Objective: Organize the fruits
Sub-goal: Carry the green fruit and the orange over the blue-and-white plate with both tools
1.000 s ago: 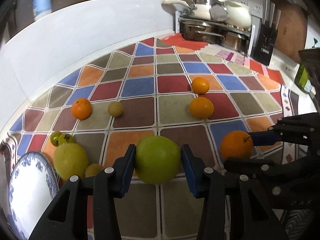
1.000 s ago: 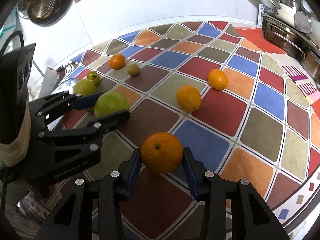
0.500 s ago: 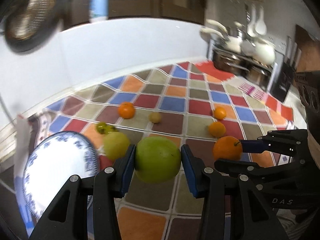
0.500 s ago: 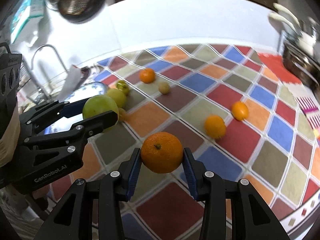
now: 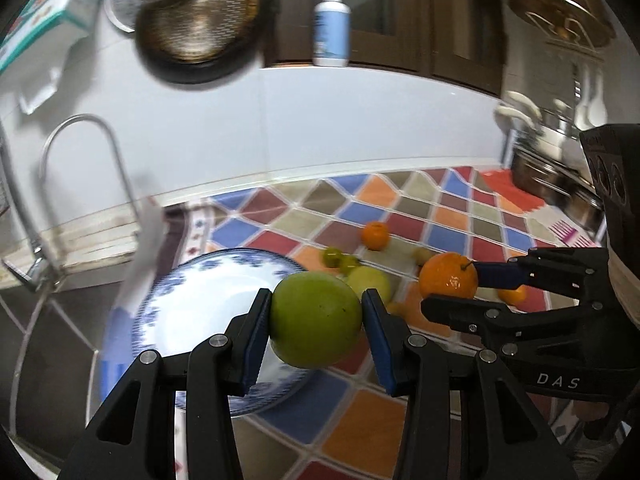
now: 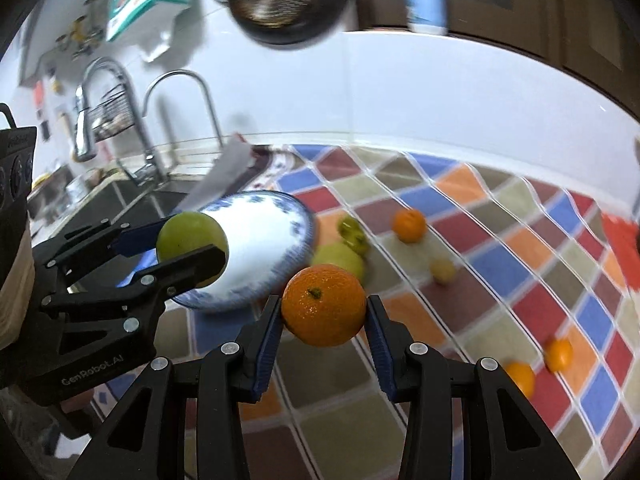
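Here the left claw [image 5: 315, 320] grips a green apple [image 5: 314, 318] above the plate [image 5: 192, 304].

plate [image 5: 168, 304] left of loose fruit [image 5: 366, 282] | sink [image 6: 120, 200] behind plate | all on mat [image 5: 360, 432]

Left wrist view: rides behind the left gripper [image 5: 316, 316], looking forward and down along its fingers – the green apple [image 5: 315, 319] fills the near centre, very close to the lens.
Left view faces: the plate [image 5: 200, 280], with the faucet [image 5: 86, 176] at left and the white wall beyond.
Right wrist view: rides behind the right gripper [image 6: 323, 312], angled down, the orange [image 6: 323, 305] close up in the centre.
Right view faces: the chequered cloth [image 6: 500, 256] – sink side at left.
Shared ground: plate [image 6: 264, 240], loose fruit beside it, faucet [image 6: 180, 120], wall.
Cross-sight: each view catches the other gripper from the side, at its edge.
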A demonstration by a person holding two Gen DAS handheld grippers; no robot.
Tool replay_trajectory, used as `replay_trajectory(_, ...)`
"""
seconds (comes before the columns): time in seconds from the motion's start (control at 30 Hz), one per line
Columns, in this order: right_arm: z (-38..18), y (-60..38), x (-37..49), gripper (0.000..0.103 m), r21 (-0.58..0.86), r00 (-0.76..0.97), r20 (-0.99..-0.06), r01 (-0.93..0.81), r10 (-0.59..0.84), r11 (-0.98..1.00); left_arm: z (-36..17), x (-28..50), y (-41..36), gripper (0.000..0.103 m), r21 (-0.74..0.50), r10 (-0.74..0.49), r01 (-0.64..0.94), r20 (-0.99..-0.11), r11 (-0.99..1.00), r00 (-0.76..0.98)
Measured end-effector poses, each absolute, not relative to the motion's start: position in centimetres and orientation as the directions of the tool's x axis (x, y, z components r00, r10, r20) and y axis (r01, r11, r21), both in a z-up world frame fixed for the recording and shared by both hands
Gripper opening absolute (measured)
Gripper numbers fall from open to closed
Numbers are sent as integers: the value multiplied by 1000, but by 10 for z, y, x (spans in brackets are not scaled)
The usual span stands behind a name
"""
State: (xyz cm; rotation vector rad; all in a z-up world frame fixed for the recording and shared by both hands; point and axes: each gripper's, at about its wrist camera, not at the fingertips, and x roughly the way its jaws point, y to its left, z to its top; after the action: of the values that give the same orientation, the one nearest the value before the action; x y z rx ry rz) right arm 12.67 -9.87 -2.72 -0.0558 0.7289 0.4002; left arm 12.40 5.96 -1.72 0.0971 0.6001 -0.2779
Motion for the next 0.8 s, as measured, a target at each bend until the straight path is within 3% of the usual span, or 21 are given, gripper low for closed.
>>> replay_trajectory(0.3, -28, -45, 173, 42, 76, 630, -661, -484, 407, 872, -23, 146, 105, 45, 27, -125, 171, -572, 985, 811)
replay_trajectory(0.8, -67, 22, 259, 42, 65, 516, -766, -534, 385, 843, -64, 218, 153, 45, 11, -68, 100, -660, 995, 748)
